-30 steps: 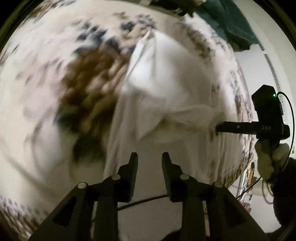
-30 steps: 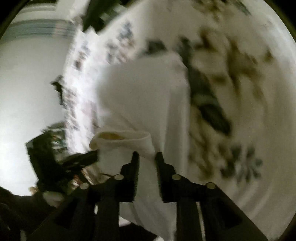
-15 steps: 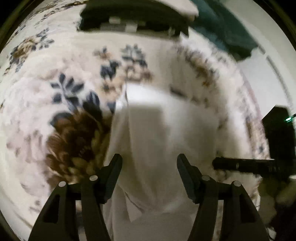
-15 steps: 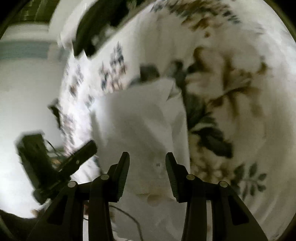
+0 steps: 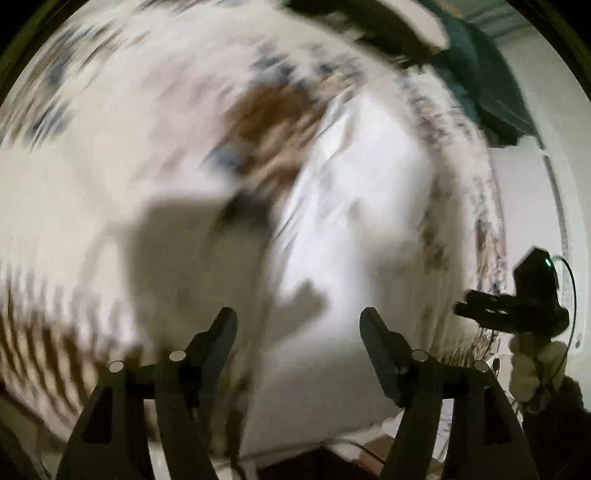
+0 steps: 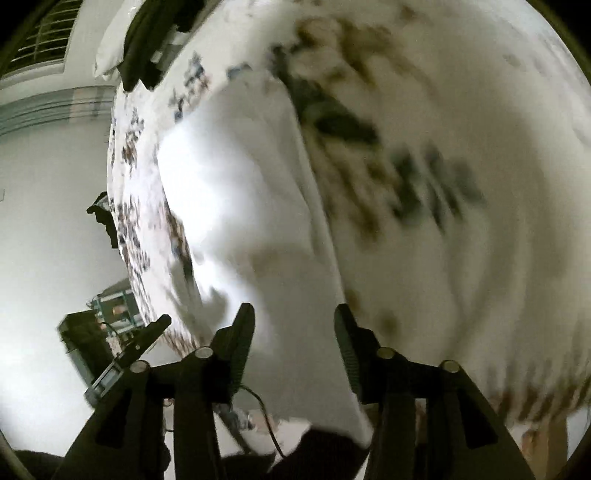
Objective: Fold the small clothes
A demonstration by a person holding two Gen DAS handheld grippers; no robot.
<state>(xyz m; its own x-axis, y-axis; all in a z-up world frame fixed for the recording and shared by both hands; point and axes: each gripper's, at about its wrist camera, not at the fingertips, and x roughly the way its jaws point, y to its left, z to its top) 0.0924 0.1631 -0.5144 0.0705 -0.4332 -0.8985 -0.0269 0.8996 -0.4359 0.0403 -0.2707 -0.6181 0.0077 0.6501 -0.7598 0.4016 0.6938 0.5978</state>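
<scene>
A white garment [image 5: 354, 229] lies flat on a floral bedspread [image 5: 122, 184]; it also shows in the right wrist view [image 6: 236, 206]. My left gripper [image 5: 298, 332] is open and empty, above the garment's near end. My right gripper [image 6: 294, 328] is open and empty, over the garment's near edge. The right gripper shows at the right of the left wrist view [image 5: 476, 306], clear of the cloth. The left gripper shows at the lower left of the right wrist view [image 6: 147, 339]. Both views are blurred by motion.
Dark clothes [image 5: 354, 22] and a teal cloth [image 5: 484, 70] lie at the far end of the bed. A white wall [image 6: 48, 221] is beside the bed. The bedspread's [image 6: 461, 184] flower pattern fills the right.
Both grippers let go of the garment and opened. The garment now lies spread on the bed. Both grippers have pulled back and are swinging.
</scene>
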